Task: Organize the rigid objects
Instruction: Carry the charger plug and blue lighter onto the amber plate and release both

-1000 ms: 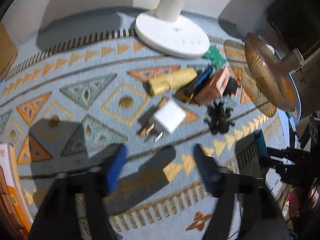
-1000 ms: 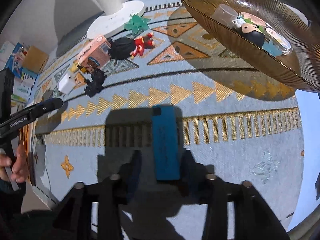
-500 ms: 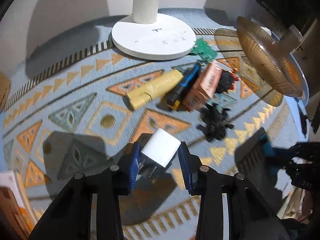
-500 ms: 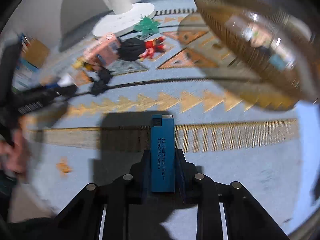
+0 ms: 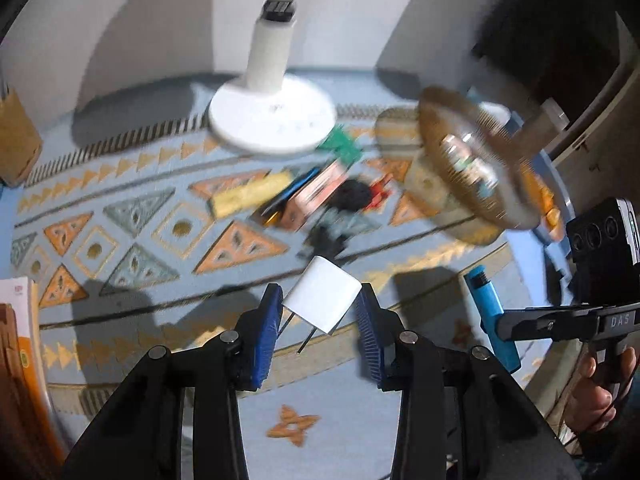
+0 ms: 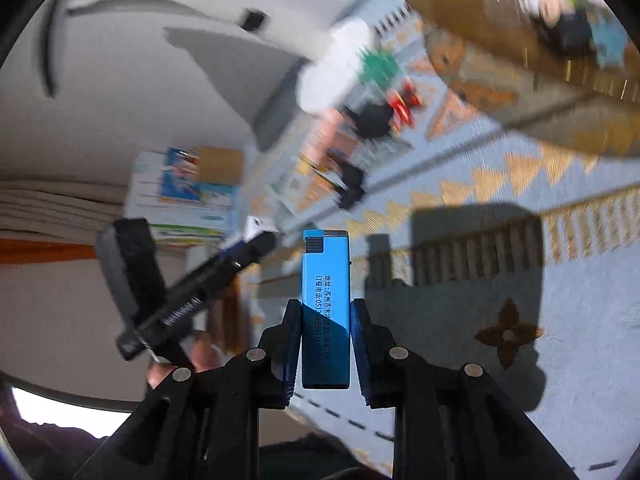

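My left gripper [image 5: 318,306] is shut on a white plug charger [image 5: 322,300] and holds it above the patterned rug, its metal prongs pointing down. My right gripper [image 6: 326,320] is shut on a blue lighter [image 6: 326,304], held upright off the rug; the lighter also shows in the left wrist view [image 5: 490,314]. A pile of loose items lies on the rug: a yellow bar [image 5: 250,196], an orange box [image 5: 316,196], a black and red figure [image 5: 360,196], a green toy [image 5: 340,146]. A ribbed brown bowl [image 5: 472,172] with small items stands tilted at the right.
A white fan base [image 5: 272,118] with its pole stands at the back of the rug. A cardboard box [image 5: 16,148] is at the far left and books [image 5: 20,340] at the left edge. Stacked boxes [image 6: 188,192] show in the right wrist view.
My left gripper closed on the white charger and lifted it off the rug. My right gripper closed on the blue lighter and raised it, swinging left. Both views are motion-blurred now.
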The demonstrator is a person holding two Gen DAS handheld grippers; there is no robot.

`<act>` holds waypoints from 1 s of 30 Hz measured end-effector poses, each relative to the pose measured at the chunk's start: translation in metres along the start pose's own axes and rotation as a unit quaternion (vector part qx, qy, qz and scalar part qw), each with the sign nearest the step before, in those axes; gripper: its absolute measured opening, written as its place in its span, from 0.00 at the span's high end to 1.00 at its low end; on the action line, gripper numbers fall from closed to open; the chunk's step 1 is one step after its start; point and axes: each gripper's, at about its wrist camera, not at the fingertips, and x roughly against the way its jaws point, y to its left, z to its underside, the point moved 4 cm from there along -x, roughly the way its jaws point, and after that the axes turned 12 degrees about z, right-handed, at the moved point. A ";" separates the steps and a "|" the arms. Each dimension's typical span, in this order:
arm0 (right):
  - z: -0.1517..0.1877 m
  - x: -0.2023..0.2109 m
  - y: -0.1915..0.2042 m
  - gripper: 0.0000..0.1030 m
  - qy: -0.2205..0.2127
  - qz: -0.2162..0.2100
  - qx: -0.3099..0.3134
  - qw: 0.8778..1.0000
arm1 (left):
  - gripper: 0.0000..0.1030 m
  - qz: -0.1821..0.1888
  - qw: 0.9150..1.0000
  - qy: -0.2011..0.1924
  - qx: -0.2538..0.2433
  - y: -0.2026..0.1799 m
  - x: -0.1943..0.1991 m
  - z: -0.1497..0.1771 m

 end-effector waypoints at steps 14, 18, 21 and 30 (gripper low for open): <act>-0.056 0.241 -0.018 0.77 -0.237 0.138 0.058 0.960 | 0.66 0.088 0.985 -0.137 -0.053 -0.143 0.043 -0.092; -0.065 0.258 -0.026 0.77 -0.254 0.196 0.064 0.945 | 0.66 0.092 0.983 -0.143 -0.068 -0.172 0.032 -0.108; -0.070 0.254 -0.037 0.77 -0.232 0.243 0.073 0.939 | 0.66 0.092 0.986 -0.126 -0.066 -0.183 0.008 -0.111; -0.077 0.189 -0.082 0.77 -0.109 0.302 0.077 0.944 | 0.66 0.070 0.996 -0.044 -0.035 -0.186 -0.082 -0.091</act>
